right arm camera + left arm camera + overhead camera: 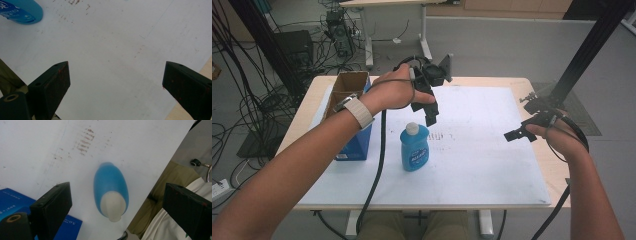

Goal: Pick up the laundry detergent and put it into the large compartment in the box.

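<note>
A blue bottle [414,148] with a white cap stands upright on the white mat [482,165], left of centre. My left gripper [428,111] hangs open just above and behind it. In the left gripper view the bottle [111,192] sits below, between the wide-apart jaws and touching neither. My right gripper [518,133] hovers open over the right part of the mat, far from the bottle. In the right gripper view the bottle's base [22,11] shows at the top left, and bare mat [115,62] lies between the jaws.
An open cardboard box with blue sides [349,122] stands at the mat's left, close beside the bottle; its blue side [15,200] appears in the left gripper view. A black frame post [584,55] rises at the far right. Cables trail from both grippers off the front edge.
</note>
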Demonstrator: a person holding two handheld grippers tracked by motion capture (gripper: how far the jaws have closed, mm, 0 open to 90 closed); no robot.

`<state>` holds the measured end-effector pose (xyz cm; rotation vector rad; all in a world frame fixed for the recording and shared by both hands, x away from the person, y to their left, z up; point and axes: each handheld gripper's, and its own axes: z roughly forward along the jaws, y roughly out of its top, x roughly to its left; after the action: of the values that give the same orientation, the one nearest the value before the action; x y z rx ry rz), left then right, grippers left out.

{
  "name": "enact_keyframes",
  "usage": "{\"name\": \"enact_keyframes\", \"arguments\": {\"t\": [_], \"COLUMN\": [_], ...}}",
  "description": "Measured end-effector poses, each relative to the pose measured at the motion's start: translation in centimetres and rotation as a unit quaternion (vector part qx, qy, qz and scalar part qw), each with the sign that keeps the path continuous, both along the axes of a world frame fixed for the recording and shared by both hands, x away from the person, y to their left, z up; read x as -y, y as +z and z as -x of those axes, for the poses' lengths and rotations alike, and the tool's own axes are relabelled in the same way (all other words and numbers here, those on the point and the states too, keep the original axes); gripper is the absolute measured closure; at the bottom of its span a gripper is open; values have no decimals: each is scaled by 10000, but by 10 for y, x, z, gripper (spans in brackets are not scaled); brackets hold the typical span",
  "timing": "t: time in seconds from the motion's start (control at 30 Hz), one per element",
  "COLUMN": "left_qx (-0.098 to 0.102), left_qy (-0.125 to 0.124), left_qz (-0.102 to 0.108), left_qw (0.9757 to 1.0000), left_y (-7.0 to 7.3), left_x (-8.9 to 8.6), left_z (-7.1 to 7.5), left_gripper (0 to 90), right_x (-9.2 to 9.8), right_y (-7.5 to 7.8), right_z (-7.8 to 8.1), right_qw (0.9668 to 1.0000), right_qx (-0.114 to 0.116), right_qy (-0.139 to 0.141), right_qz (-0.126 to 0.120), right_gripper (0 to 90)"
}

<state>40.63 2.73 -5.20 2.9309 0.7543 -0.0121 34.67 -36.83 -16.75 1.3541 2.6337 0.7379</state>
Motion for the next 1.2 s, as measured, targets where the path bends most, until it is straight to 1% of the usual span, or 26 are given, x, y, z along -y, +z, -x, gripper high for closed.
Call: {"name": "enact_keyframes", "arguments": {"t": [0.13,0.3,0.43,0.63,0.8,0.93,1.03,1.2], "left_qx": [12,0,-1,10,-12,-24,7,-22], "left_qy": [23,64,77,104,117,132,158,195], "left_qz": [0,-66,-95,-95,-96,-109,-156,-184], "left_qw": [10000,10000,9999,9999,9999,9999,9998,9996], "left_y": [-2,-10,-14,-22,-29,-31,-34,-40], "left_x": [-2,-2,-1,-2,-3,-3,-2,-1], "left_z": [0,4,5,7,6,6,8,8], "left_gripper": [93,94,94,94,94,94,94,94], "right_x": [-1,-2,-2,-3,-1,0,0,0], "right_y": [0,0,-1,-1,-2,-2,-3,-3], "right_z": [0,0,0,0,0,1,1,0], "right_qw": [10000,10000,10000,10000,10000,10000,10000,10000], "right_qx": [-2,-16,-14,-27,-32,-33,-37,-38], "right_qy": [2,14,26,32,19,16,12,29], "right_qz": [-2,3,1,1,-2,-5,-8,-14], "right_gripper": [74,74,73,74,73,74,74,74]}}
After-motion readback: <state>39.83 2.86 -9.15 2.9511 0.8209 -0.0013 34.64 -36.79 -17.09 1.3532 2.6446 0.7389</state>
